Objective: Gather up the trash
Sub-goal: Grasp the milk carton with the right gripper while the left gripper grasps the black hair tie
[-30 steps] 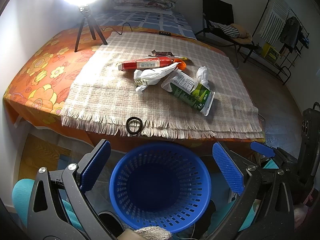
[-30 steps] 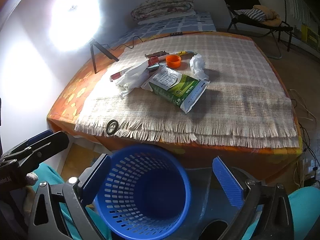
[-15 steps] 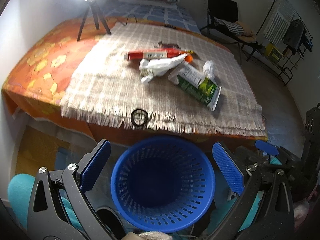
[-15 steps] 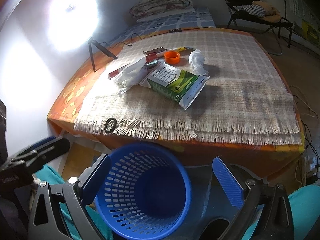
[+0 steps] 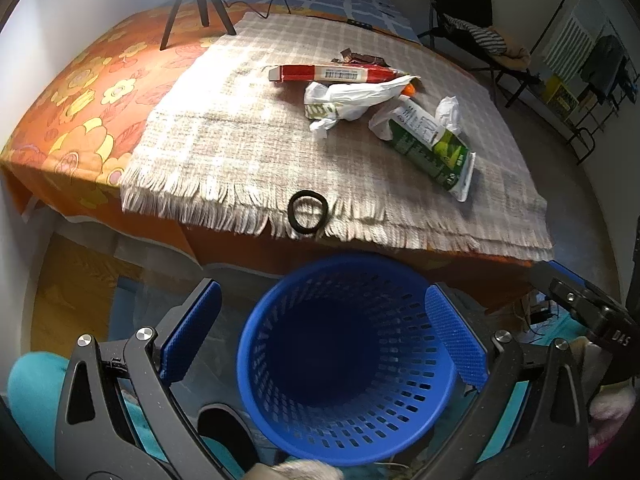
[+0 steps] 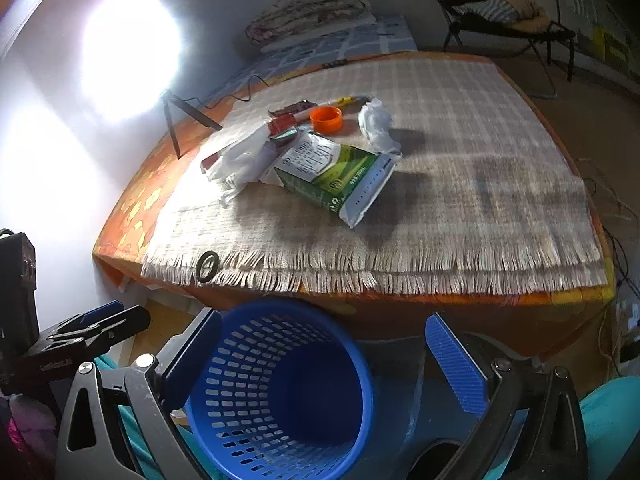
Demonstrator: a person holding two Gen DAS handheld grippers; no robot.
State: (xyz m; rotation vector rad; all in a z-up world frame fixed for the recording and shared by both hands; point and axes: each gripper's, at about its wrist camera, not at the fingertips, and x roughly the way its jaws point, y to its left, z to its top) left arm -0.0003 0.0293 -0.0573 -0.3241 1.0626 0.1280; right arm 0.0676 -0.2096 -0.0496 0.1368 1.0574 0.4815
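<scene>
Trash lies on a beige fringed cloth (image 5: 240, 136) on the bed: a green and white carton (image 5: 434, 148) (image 6: 336, 176), a red box (image 5: 328, 73), a crumpled white bag (image 5: 348, 98) (image 6: 240, 160), an orange cap (image 6: 327, 118), a white tissue wad (image 6: 376, 124) and a dark wrapper (image 5: 360, 57). A black hair tie (image 5: 308, 213) (image 6: 207, 266) rests on the fringe. An empty blue basket (image 5: 344, 360) (image 6: 280, 392) stands below the bed edge. My left gripper (image 5: 320, 336) and right gripper (image 6: 324, 364) hover open above it, holding nothing.
A tripod lamp (image 5: 196, 0) (image 6: 176, 120) stands on the orange floral bedspread (image 5: 80, 100) at the back left. A black folding chair (image 5: 472, 12) and a clothes rack (image 5: 580, 64) stand on the floor to the right. Teal trouser legs (image 5: 32, 400) flank the basket.
The left gripper's view has moved closer to the bed edge and tilted down, so the trash and hair tie look nearer. The right gripper has shifted only slightly. Both stay open.
</scene>
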